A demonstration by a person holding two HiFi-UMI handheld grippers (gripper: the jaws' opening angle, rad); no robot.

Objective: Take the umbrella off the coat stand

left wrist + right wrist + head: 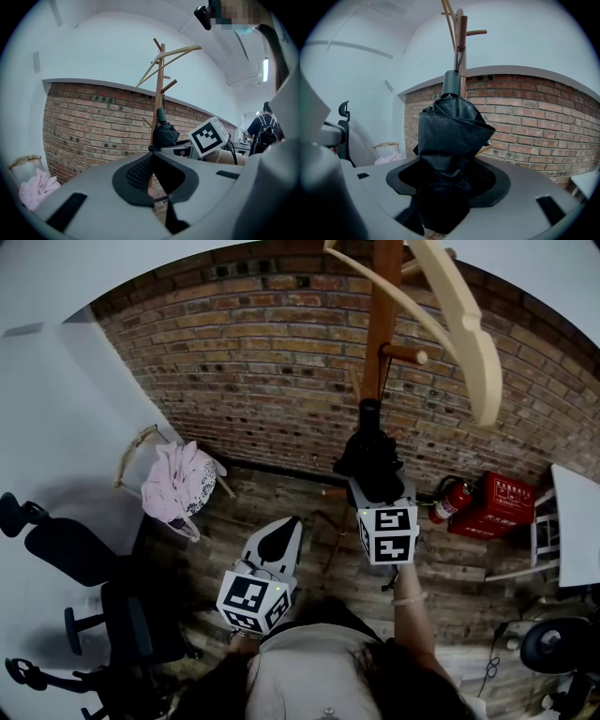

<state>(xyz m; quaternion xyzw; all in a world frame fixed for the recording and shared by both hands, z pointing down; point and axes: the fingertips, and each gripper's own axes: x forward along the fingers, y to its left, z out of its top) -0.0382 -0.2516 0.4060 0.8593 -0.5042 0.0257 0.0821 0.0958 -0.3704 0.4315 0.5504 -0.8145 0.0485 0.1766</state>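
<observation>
Forearms (pixel 412 610) at the near edge of the head view, a gripper in each hand. Left gripper (pixel 284 529) sits low and short of the stand, jaws together with nothing between them; idle. Right gripper (pixel 377 491) is further out and higher, jaws spread wide on either side of the umbrella (pixel 368 454). In the right gripper view the folded black canopy fills the gap and the fabric brushes them, but no firm squeeze shows. Umbrella hangs handle-up just in front of the coat stand (pixel 381 296), its wrist strap (pixel 382 371) looped over a short peg (pixel 405 355). A pale wooden hanger (pixel 464 329) rides higher on the same pole. Behind, brick wall (pixel 253 362); at its foot a fire extinguisher (pixel 450 501) to the right, a chair (pixel 131 454) draped in pink cloth (pixel 176 482) to the left. Step in hand, by my reading: securing the grasp, lift-off not yet begun. Next move calls for the jaws to clamp the canopy firmly, then a lift up and outward so the strap clears the peg's knob without dragging the stand.
</observation>
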